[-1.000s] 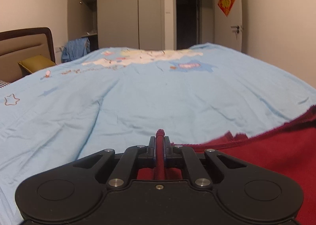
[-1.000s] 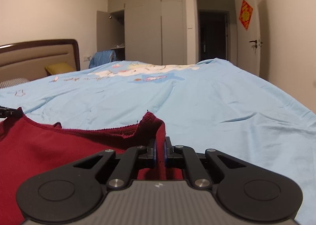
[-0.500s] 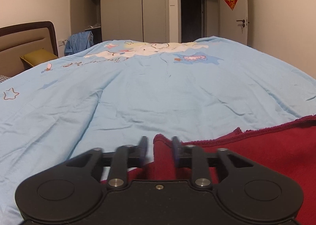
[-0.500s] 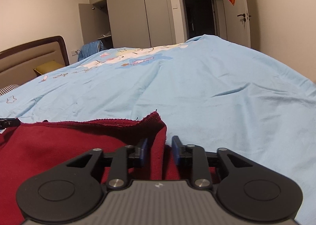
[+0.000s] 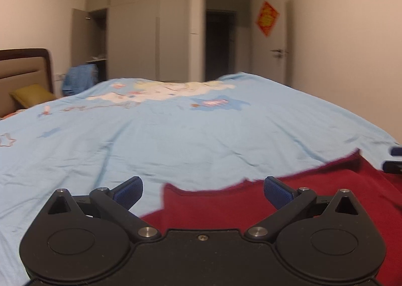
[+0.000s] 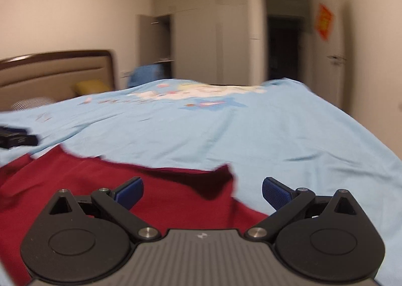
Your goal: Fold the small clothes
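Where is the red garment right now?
The red garment lies on the light blue bedspread at its near edge, right of centre in the left wrist view, lower left in the right wrist view, held by neither gripper.

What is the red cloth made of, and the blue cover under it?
The red cloth looks like soft, thick knit or fleece: matte, with a fuzzy, slightly frayed edge. The blue cover looks like thin woven cotton: smooth and dull, with fine creases and printed pictures. Both are guesses from their look.
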A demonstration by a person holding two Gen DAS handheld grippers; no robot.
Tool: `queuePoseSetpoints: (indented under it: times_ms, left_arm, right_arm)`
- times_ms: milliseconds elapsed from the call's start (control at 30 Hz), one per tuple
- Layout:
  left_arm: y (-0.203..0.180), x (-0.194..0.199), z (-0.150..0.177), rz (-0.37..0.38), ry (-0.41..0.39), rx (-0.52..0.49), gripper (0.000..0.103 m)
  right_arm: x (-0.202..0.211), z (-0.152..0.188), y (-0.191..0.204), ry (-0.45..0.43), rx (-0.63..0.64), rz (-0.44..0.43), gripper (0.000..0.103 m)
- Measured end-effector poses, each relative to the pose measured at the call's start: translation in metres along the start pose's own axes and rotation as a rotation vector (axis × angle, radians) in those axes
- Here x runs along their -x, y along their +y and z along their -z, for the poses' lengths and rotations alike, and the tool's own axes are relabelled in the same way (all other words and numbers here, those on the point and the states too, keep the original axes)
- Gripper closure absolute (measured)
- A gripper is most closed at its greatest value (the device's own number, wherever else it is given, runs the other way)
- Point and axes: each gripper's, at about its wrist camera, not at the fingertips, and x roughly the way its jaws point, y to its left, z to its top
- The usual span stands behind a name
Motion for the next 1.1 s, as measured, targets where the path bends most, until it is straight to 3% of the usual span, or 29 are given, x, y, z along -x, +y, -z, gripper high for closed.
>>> queuePoseSetpoints:
  times_ms: [133, 233, 367, 500, 767, 1100]
  left_arm:
    - [-0.017, -0.018, 0.009, 0.099, 0.079, -0.041, 0.001]
    - [-0.016, -0.042, 0.018, 0.143, 0.156, -0.009, 0.001]
    - [-0.009, -0.067, 0.026, 0.092, 0.204, 0.013, 0.001]
    - [0.007, -0.084, 0.025, 0.044, 0.216, 0.098, 0.001]
    - [0.045, -0.107, 0.033, 0.129, 0.217, 0.322, 0.001]
    - [0.045, -0.107, 0.036, 0.132, 0.190, 0.324, 0.001]
  right_arm:
    - [-0.017, -0.004, 0.022, 0.107, 0.058, -0.179, 0.000]
    - [-0.041, -0.003, 0.028, 0.176, 0.074, -0.232, 0.000]
    - [-0.070, -0.003, 0.022, 0.211, 0.077, -0.203, 0.000]
    - [-0.086, 0.000, -0.015, 0.204, -0.049, -0.147, 0.001]
    - [-0.100, 0.016, -0.070, 0.182, -0.310, -0.258, 0.001]
    - [-0.094, 0.016, -0.073, 0.155, -0.323, -0.264, 0.001]
